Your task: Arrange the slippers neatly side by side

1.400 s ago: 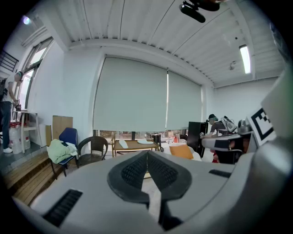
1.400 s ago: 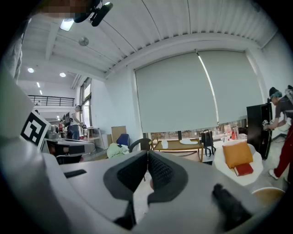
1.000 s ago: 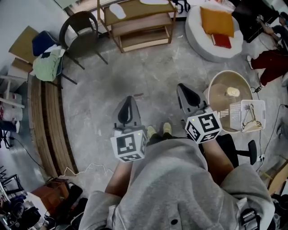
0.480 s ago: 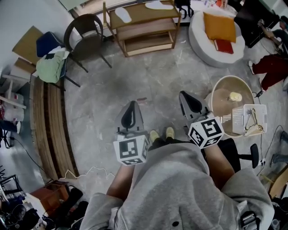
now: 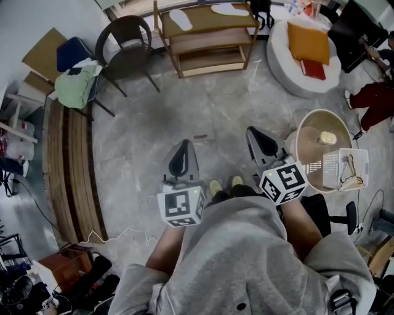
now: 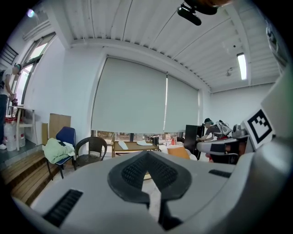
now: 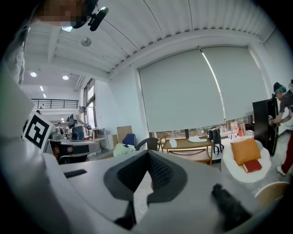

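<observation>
Two white slippers lie apart on top of a low wooden shelf [image 5: 203, 34] at the far side of the floor, one [image 5: 180, 18] to the left and one [image 5: 231, 8] to the right. They also show small in the left gripper view, as slipper [image 6: 122, 145] and slipper [image 6: 143, 143], and in the right gripper view, as slipper [image 7: 173, 143] and slipper [image 7: 198, 139]. My left gripper [image 5: 182, 147] and right gripper [image 5: 257, 134] are held out in front of the person's body, far short of the shelf. Both are shut and hold nothing.
A dark wicker chair [image 5: 126, 40] stands left of the shelf, beside a blue chair with a green cloth [image 5: 77, 77]. A white pouf with an orange cushion [image 5: 305, 46] sits at the right, a round tub [image 5: 320, 144] and a white basket [image 5: 345, 169] nearer. A wooden step [image 5: 68, 166] runs along the left.
The person has moved across the floor with both grippers; shelf, chairs and pouf have shifted to the right in the head view. Both grippers stayed shut.
</observation>
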